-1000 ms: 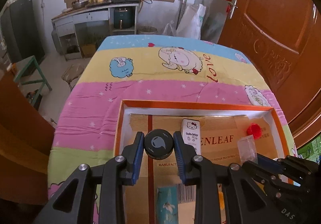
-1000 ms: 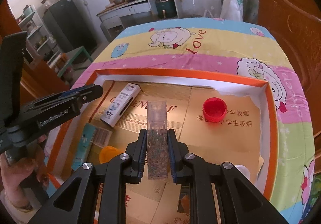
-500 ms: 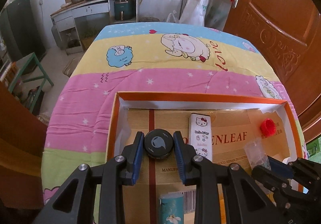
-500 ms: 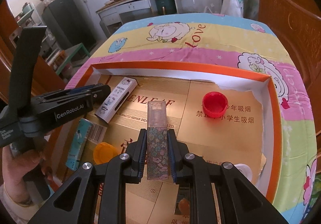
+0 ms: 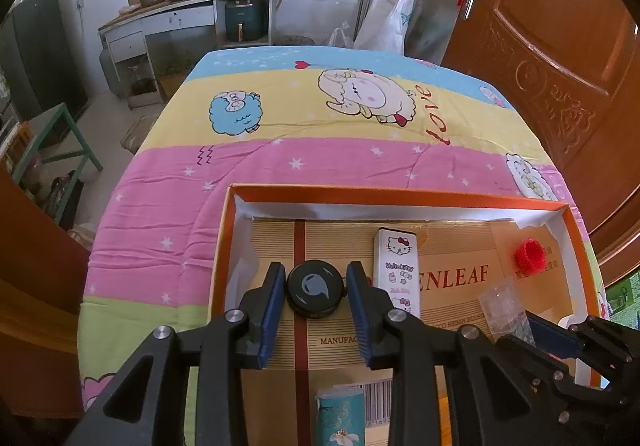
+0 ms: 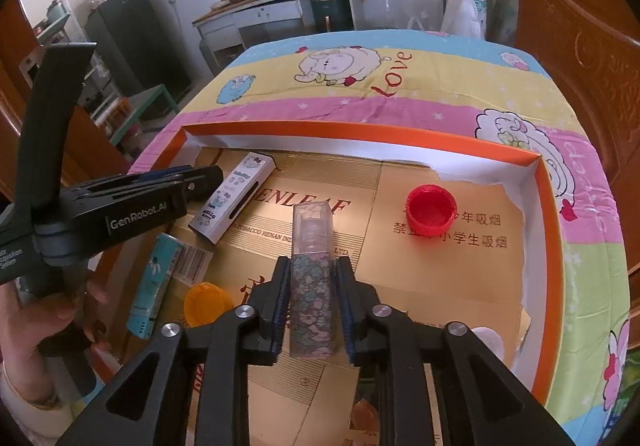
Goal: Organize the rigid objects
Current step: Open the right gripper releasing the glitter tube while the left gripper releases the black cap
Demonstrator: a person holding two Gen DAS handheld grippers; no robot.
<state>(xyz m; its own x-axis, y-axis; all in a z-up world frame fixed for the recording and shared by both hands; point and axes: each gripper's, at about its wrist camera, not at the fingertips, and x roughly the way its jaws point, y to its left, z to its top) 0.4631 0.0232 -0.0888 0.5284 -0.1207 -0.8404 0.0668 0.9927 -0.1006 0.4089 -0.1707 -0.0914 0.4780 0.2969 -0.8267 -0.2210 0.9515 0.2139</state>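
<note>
Left gripper (image 5: 316, 296): its fingers close on a black round cap (image 5: 315, 289), seated between the blue pads at their tips, over the left part of the orange-rimmed tray (image 5: 384, 193). Right gripper (image 6: 313, 304): fingers clamp the lower, flower-patterned half of a clear rectangular tube (image 6: 312, 282); its clear end projects forward. Only the right wrist view shows the orange cap (image 6: 208, 303). Both views show the red cap (image 6: 431, 210) and Hello Kitty box (image 5: 397, 270).
</note>
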